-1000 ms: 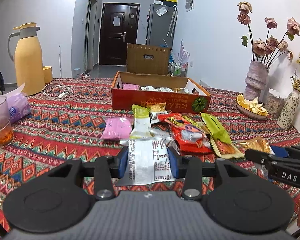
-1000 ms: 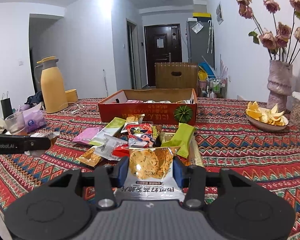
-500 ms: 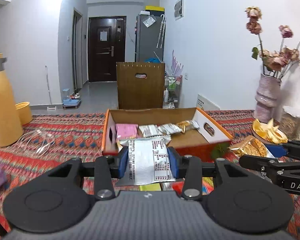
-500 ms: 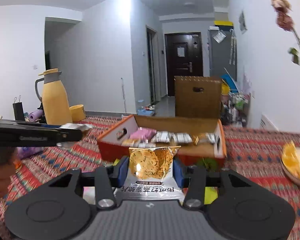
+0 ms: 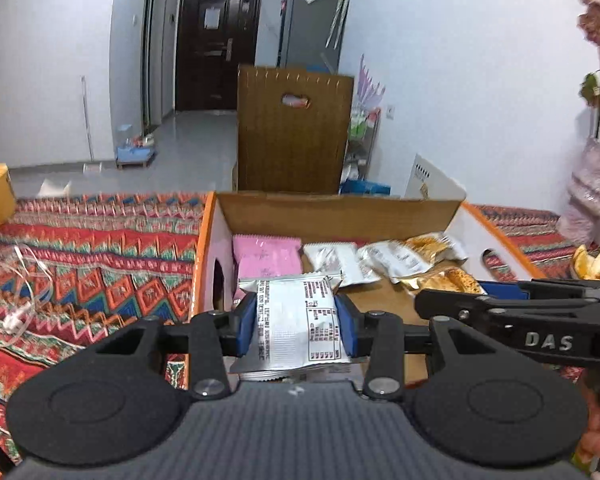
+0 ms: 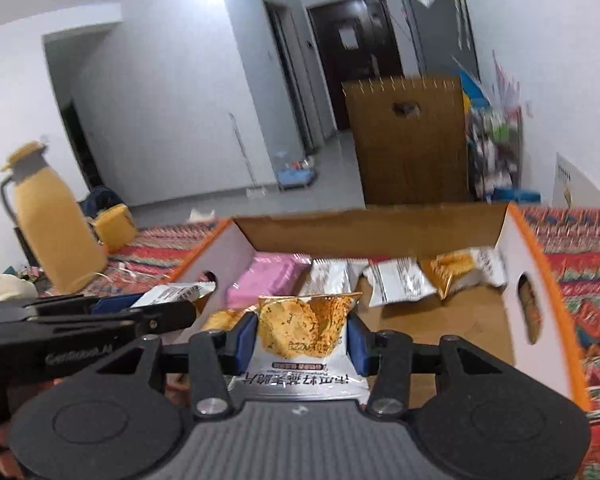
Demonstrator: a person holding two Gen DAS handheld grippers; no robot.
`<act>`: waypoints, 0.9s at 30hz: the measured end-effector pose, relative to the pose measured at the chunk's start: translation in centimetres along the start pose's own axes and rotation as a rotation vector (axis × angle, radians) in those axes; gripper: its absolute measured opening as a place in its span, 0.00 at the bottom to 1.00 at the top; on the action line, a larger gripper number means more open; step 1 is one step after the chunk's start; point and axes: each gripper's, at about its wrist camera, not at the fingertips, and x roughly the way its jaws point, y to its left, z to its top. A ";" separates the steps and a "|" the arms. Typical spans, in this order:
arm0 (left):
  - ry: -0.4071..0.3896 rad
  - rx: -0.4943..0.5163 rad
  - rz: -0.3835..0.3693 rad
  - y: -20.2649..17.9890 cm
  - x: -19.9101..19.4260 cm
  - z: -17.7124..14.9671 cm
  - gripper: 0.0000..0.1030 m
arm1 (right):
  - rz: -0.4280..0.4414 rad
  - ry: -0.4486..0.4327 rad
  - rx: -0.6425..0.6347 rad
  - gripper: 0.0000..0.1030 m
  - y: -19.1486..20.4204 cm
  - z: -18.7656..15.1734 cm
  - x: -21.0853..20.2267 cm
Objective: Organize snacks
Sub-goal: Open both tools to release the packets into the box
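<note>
My left gripper [image 5: 296, 326] is shut on a silver snack packet [image 5: 298, 326] and holds it above the near left part of the open cardboard box [image 5: 340, 210]. My right gripper [image 6: 302, 338] is shut on a gold-and-white cracker packet [image 6: 304, 330] over the same box [image 6: 372, 228], near its front. The box holds a pink packet [image 5: 268, 254], silver packets [image 5: 396, 258] and gold ones [image 6: 454, 266]. The right gripper shows at the right of the left wrist view [image 5: 452, 298]; the left gripper shows at the left of the right wrist view [image 6: 168, 300].
The box stands on a table with a patterned red cloth [image 5: 100, 248]. A yellow thermos [image 6: 54, 220] and yellow cup [image 6: 114, 222] stand at the left. White cables [image 5: 16, 280] lie on the cloth. A vase with flowers [image 5: 590, 192] and a fruit dish [image 5: 592, 260] are at the right.
Both grippers have risen from the pile of snacks on the table and moved forward over the box, each keeping its packet.
</note>
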 end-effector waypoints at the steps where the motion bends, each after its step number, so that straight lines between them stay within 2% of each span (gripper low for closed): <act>1: 0.011 -0.011 -0.002 0.3 0.6 -0.2 0.41 | -0.006 0.013 0.005 0.47 0.0 -0.1 1.0; 2: 0.018 -0.023 -0.003 0.6 1.0 -0.4 0.41 | -0.007 0.021 0.012 0.47 0.0 -0.3 1.7; 3: 0.024 -0.033 -0.006 0.9 1.4 -0.6 0.46 | -0.004 0.031 0.014 0.47 0.0 -0.5 2.4; 4: 0.034 -0.033 -0.008 1.1 1.8 -0.8 0.49 | -0.002 0.044 0.014 0.51 0.1 -0.7 2.8; 5: 0.041 -0.020 -0.005 1.1 2.0 -0.9 0.49 | 0.005 0.051 0.017 0.60 0.2 -0.9 3.1; 6: 0.035 -0.015 -0.004 1.1 1.9 -0.9 0.49 | 0.013 0.055 0.022 0.61 0.1 -1.1 3.2; 10: 0.032 -0.055 -0.018 1.8 1.3 -0.6 0.55 | 0.043 0.065 0.046 0.61 0.1 -1.2 2.8; 13: 0.024 -0.069 -0.021 1.9 0.6 0.0 0.56 | 0.036 0.048 0.042 0.61 -0.1 -0.8 2.0; 16: 0.012 -0.070 -0.013 1.7 -0.6 0.4 0.57 | 0.021 0.030 0.034 0.61 -0.1 -0.2 0.2; 18: 0.008 -0.059 -0.012 1.5 -1.6 0.6 0.61 | 0.010 0.020 0.015 0.63 0.0 0.0 -1.3; 22: -0.023 -0.004 -0.012 0.4 -5.0 0.6 0.65 | -0.017 -0.011 -0.048 0.67 0.6 0.1 -5.1; 24: -0.048 0.014 -0.010 -0.1 -7.2 0.5 0.68 | -0.032 -0.034 -0.076 0.70 1.0 0.1 -7.3; 26: -0.072 0.040 -0.007 -0.9 -9.5 0.5 0.71 | -0.046 -0.060 -0.102 0.80 1.5 0.1 -9.8; 27: -0.087 0.055 -0.006 -1.3 -11.0 0.5 0.74 | -0.052 -0.073 -0.117 0.81 1.7 0.1 -11.1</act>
